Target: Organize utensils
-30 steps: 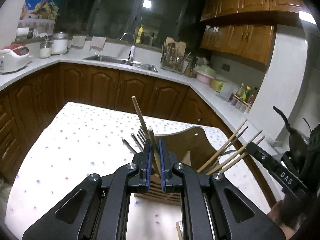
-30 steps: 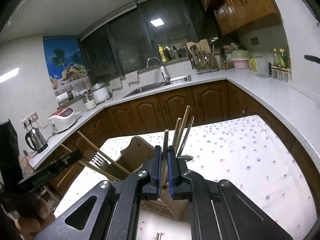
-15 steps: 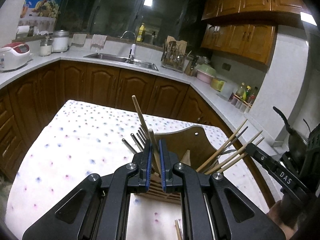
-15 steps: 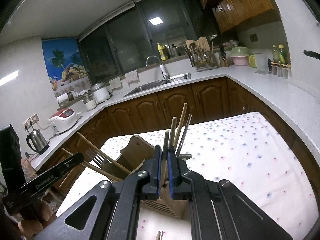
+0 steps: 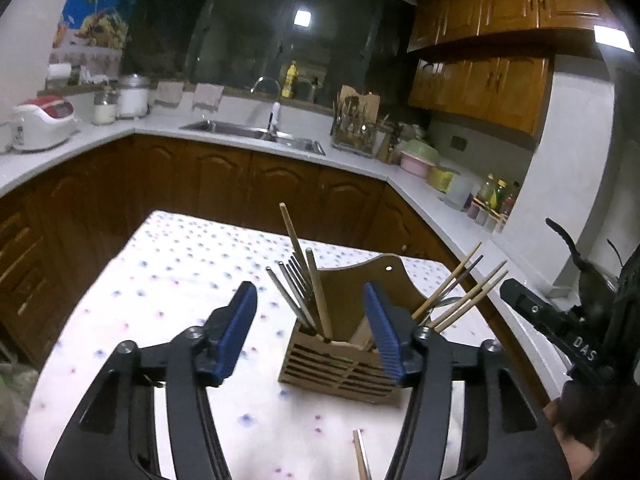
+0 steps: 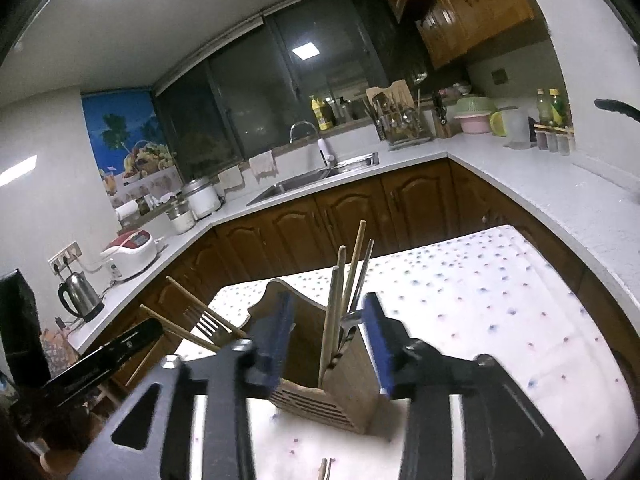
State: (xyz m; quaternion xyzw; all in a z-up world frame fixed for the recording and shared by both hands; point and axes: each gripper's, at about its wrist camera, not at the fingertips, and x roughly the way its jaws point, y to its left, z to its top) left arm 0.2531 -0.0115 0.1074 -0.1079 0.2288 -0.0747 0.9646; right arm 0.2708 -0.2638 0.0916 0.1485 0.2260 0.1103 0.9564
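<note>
A wooden holder (image 5: pixel 340 356) stands on the bench (image 5: pixel 160 280), which has a white cloth with little dots. Wooden chopsticks (image 5: pixel 318 292) and thin metal sticks (image 5: pixel 290 294) stand in one part of the holder. More chopsticks (image 5: pixel 460 294) lean out of the other side, and a fork (image 6: pixel 204 322) sits there too. The left gripper (image 5: pixel 310 336) has its blue fingers (image 5: pixel 236 334) spread wide and holds nothing. The right gripper (image 6: pixel 328 344) is spread wide too, with nothing in it. Both hang just near the holder. One chopstick (image 5: pixel 362 454) lies flat on the cloth.
</note>
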